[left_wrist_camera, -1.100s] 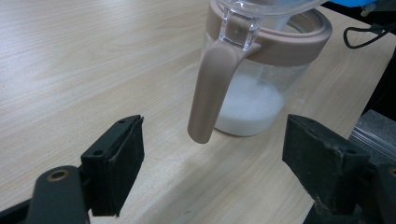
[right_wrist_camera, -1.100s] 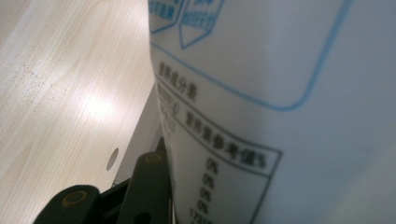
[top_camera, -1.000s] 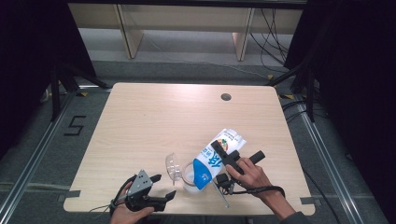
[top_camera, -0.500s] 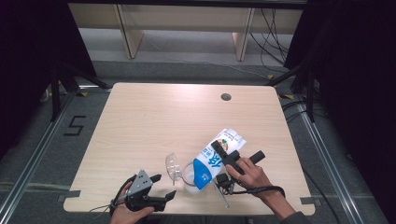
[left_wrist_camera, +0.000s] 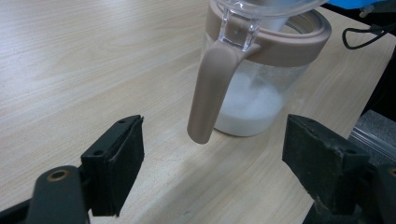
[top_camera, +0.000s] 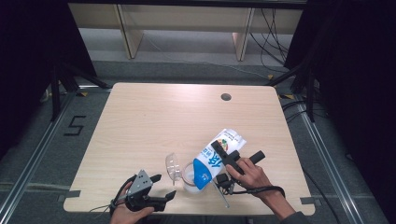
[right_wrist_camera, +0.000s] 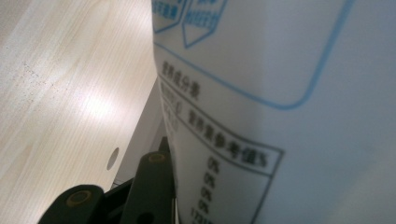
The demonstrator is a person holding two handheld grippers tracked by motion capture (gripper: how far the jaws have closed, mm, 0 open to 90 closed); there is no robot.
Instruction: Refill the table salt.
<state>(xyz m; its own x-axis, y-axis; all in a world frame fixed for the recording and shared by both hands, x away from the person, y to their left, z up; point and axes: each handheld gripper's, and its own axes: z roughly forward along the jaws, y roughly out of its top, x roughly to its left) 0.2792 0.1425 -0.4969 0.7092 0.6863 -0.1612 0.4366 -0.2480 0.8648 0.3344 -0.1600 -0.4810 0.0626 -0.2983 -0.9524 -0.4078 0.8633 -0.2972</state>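
Milk carton (top_camera: 216,155): held in the right gripper (top_camera: 227,157), tipped down, its low end over the jug's mouth.
Jug (left_wrist_camera: 261,70): stands near the front edge of the counter (top_camera: 154,121), lid flipped open, some white milk inside.
Carton's long side: slants from upper right down to lower left, toward the jug.
Right gripper: closed on the carton's sides, partly open because the carton is wide.
Left gripper (left_wrist_camera: 212,158): wide open, holds nothing, just beside the jug's handle (left_wrist_camera: 208,91).
Nearer hand to the jug: the left one.
Next, I think: keep the low end over the jug.
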